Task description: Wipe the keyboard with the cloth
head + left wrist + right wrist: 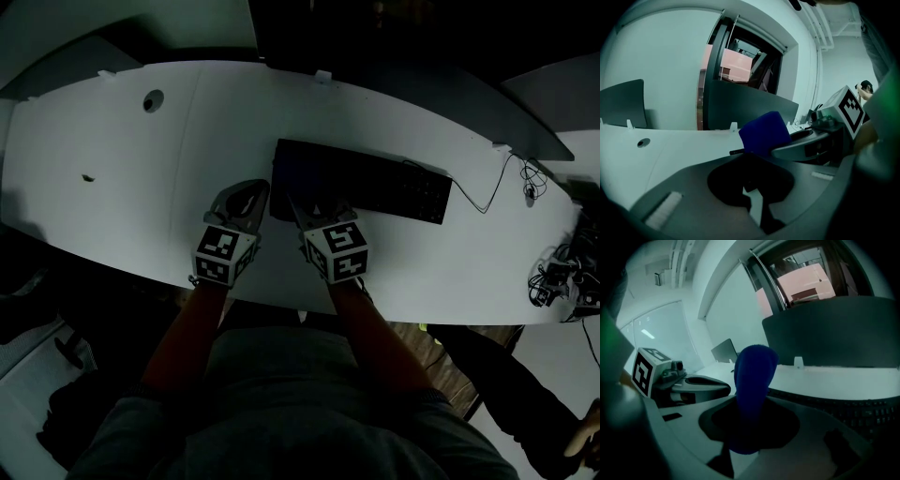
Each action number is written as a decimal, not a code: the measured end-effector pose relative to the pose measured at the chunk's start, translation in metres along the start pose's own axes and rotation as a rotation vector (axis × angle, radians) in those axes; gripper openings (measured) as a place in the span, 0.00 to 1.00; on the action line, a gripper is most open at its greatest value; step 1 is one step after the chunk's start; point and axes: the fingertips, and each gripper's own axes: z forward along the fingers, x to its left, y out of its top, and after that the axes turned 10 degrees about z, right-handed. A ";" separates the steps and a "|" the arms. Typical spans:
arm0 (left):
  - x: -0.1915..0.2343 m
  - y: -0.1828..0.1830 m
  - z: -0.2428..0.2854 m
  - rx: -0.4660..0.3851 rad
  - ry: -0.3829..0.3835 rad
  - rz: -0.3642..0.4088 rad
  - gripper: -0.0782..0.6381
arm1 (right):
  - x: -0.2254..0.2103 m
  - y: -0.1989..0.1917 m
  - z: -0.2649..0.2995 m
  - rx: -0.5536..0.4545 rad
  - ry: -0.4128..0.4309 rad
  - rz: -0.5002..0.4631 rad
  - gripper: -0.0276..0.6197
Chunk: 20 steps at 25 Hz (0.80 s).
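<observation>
right gripper (314, 208) clamped on blue cloth (753, 376), bunched upright between jaws, over left end of keyboard (384, 187) | left gripper (246, 199) jaws drawn together, nothing in them, just beside, over desk (112, 169) | cloth likely light, soft, floppy, not fragile; grip mid-bunch, leave a free fold to drag across keys

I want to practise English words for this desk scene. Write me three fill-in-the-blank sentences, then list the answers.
1. The right gripper holds a ___ cloth between its fingers.
2. The black keyboard lies on a ___ desk.
3. In the head view, the left gripper is on the desk just beside the keyboard's ___ end.

Missing words: blue; white; left
</observation>
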 end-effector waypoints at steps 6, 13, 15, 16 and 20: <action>0.018 -0.020 0.001 0.031 -0.027 0.004 0.12 | -0.001 -0.021 0.033 0.063 -0.036 0.031 0.23; 0.021 -0.033 0.008 0.055 -0.077 0.001 0.12 | -0.006 -0.037 0.054 0.134 -0.083 -0.016 0.23; 0.021 -0.034 0.011 0.057 -0.085 0.005 0.12 | -0.008 -0.040 0.057 0.150 -0.102 -0.057 0.23; 0.020 -0.035 0.014 0.058 -0.089 0.005 0.12 | -0.009 -0.041 0.057 0.153 -0.110 -0.070 0.23; 0.019 -0.037 0.021 0.066 -0.102 -0.001 0.12 | -0.013 -0.043 0.054 0.161 -0.137 -0.071 0.23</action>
